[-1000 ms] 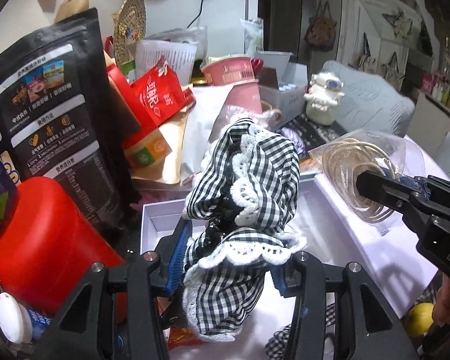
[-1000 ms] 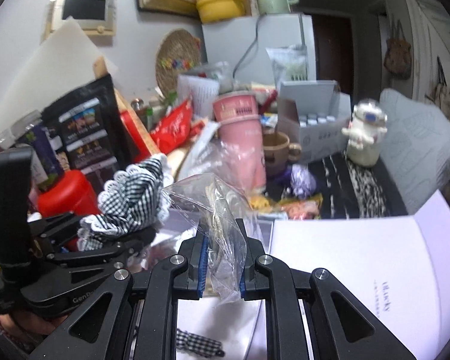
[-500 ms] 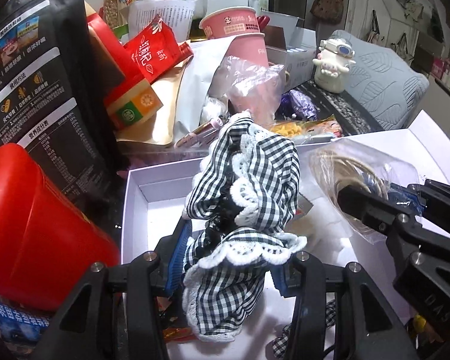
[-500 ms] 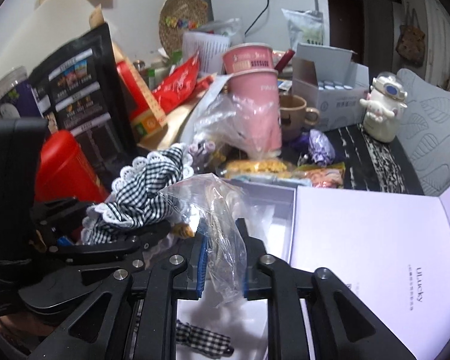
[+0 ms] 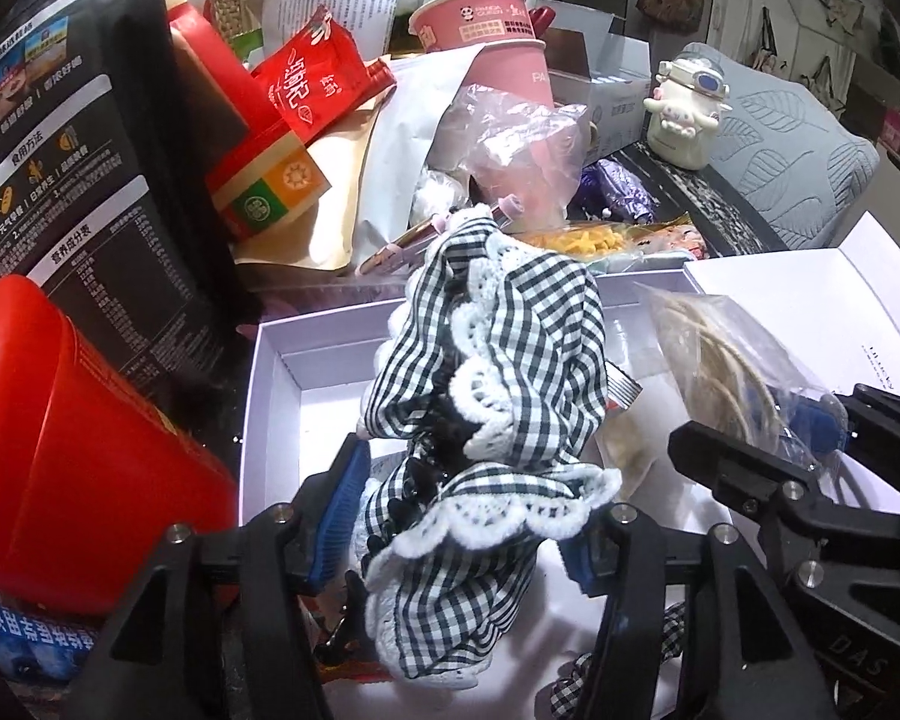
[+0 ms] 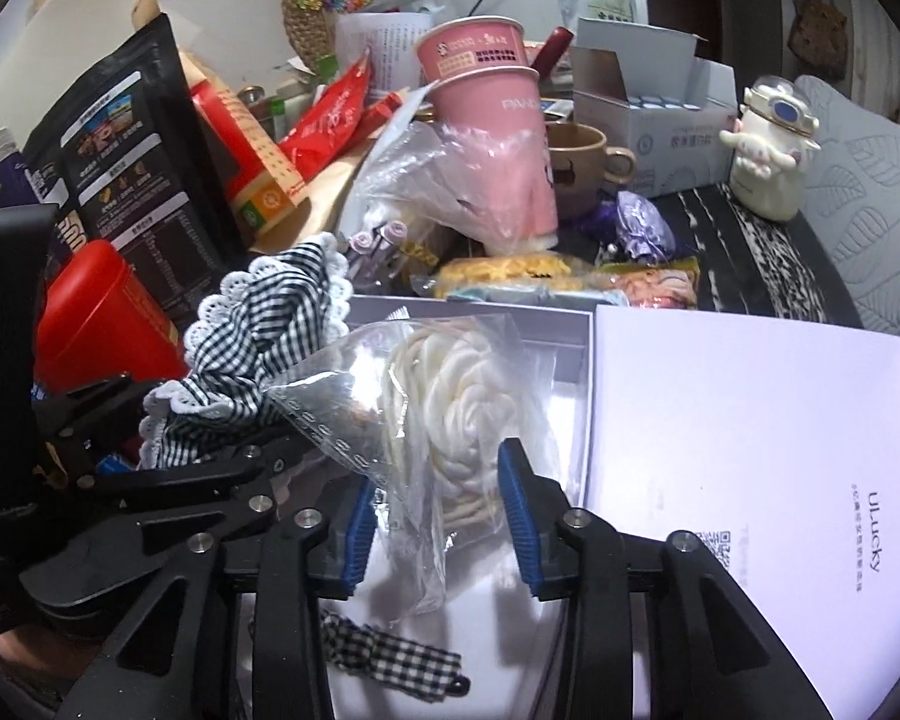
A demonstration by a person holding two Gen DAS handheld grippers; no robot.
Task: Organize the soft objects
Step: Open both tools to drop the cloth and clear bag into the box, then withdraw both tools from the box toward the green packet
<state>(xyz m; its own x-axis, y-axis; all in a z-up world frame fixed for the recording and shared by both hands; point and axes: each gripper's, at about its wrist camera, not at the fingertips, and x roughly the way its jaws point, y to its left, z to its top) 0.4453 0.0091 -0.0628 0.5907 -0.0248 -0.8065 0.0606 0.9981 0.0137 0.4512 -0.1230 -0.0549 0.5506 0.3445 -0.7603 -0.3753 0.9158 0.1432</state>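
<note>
My left gripper (image 5: 459, 516) is shut on a black-and-white gingham hair clip with white lace trim (image 5: 498, 396), held above the open white box (image 5: 276, 372); it also shows in the right wrist view (image 6: 258, 324). My right gripper (image 6: 438, 516) has its jaws spread apart, with a clear plastic bag of cream cord (image 6: 450, 402) between them over the box; the bag also shows in the left wrist view (image 5: 714, 354). A second gingham piece (image 6: 390, 660) lies on the box floor.
The box lid (image 6: 750, 450) lies open to the right. A red canister (image 5: 60, 450), black pouch (image 5: 60, 150), red packets, pink cups (image 6: 492, 120), a mug, snack packets and a white figurine (image 6: 774, 162) crowd the back and left.
Both grippers have moved lower and closer over the white box. My right gripper's jaws have opened wide around the bag. The left still grips the gingham clip.
</note>
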